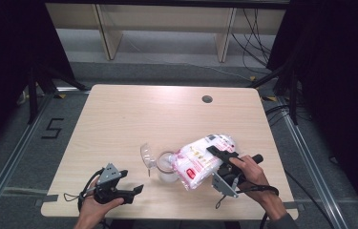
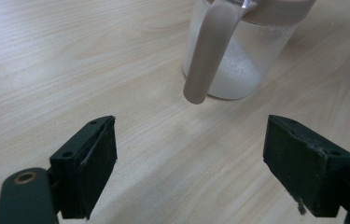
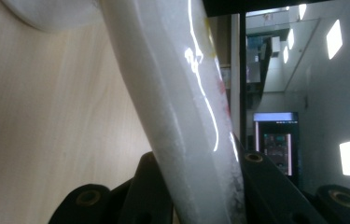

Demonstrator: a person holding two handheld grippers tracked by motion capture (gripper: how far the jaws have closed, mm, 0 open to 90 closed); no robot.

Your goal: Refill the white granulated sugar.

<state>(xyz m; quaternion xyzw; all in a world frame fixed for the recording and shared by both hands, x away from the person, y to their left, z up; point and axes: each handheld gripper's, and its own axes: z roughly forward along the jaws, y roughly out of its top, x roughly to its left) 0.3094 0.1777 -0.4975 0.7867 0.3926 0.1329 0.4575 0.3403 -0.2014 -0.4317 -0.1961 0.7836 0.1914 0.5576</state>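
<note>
The table was the largest item in view, a pale wood top with one round grommet hole near its far edge. Next in size was a single white plastic bag with pink printing, held tilted above the near centre of the table, its lower end angled down towards the mouth of one clear jug. The jug stood upright on the table just left of the bag, its flip lid swung open to the left; in the left gripper view it showed a beige handle and a layer of white granular material in the bottom. The right gripper was clamped on the bag, its jaws pinching the plastic tightly in the right gripper view. The left gripper rested low over the near left of the table, jaws spread wide with nothing between them, pointing at the jug but apart from it. In my judgement the pour was under way: some contents had reached the jug, the bag remained well filled, and the jug was far from full. Still outstanding, apparently: finishing the pour, setting the bag down and closing the lid. Count: one bag, one jug, two grippers.
</note>
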